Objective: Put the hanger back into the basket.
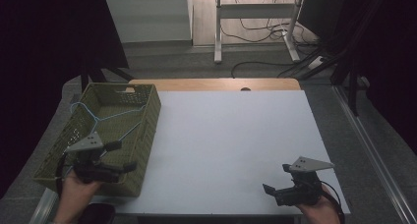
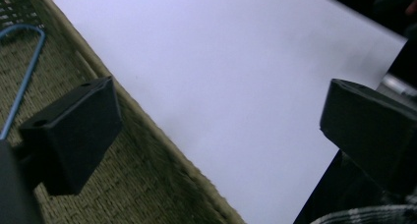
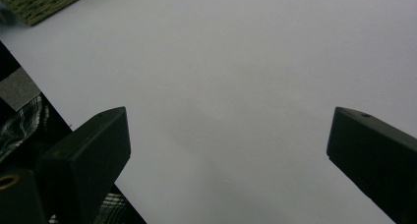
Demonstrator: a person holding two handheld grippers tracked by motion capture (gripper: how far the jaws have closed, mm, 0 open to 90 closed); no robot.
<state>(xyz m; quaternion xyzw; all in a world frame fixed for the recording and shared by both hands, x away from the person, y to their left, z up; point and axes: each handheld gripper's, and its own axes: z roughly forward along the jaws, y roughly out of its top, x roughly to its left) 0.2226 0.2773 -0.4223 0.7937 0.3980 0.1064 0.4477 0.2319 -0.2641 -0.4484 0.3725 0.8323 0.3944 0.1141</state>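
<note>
The basket is olive green with a woven weave, and the wire hanger lying in it is light blue. The table top is plain white with a light wooden strip along its far edge. Both grippers are black, each topped by a grey plate; a sleeve shows a dark-and-white check.

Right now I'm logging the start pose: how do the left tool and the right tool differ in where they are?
The left tool hangs over the near end of the green woven basket, which holds a blue wire hanger; the right tool sits over the white table sheet, near its right front corner. The left points rightward, the right points leftward. Both are open and hold nothing.
</note>
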